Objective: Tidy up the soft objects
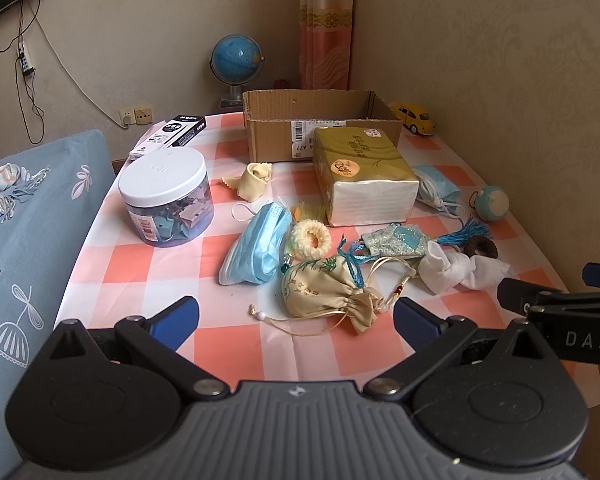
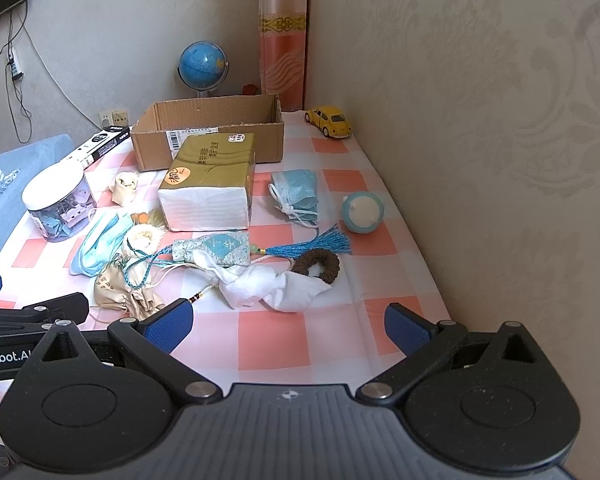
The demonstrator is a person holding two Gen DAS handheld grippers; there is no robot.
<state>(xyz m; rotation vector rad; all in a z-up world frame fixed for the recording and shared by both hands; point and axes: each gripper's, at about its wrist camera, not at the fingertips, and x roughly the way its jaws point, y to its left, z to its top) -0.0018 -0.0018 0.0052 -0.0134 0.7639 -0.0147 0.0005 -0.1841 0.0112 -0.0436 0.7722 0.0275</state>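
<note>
Beige pouch: soft, light; best being gripped at its gathered neck, near table's front edge.
Left gripper: being held wide, empty.
Right gripper: being held wide, empty.

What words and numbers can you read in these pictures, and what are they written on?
"DAS": on the right tongs' arm, cut off at the edge.
"nRobot.AI": on the left tongs' arm, cut off.
"A77": on the cardboard box label, upside down.
"FLO": on the blue cloth, partly cut off.
Tissue pack, black pen box, jar label: print too blurred to read.
</note>
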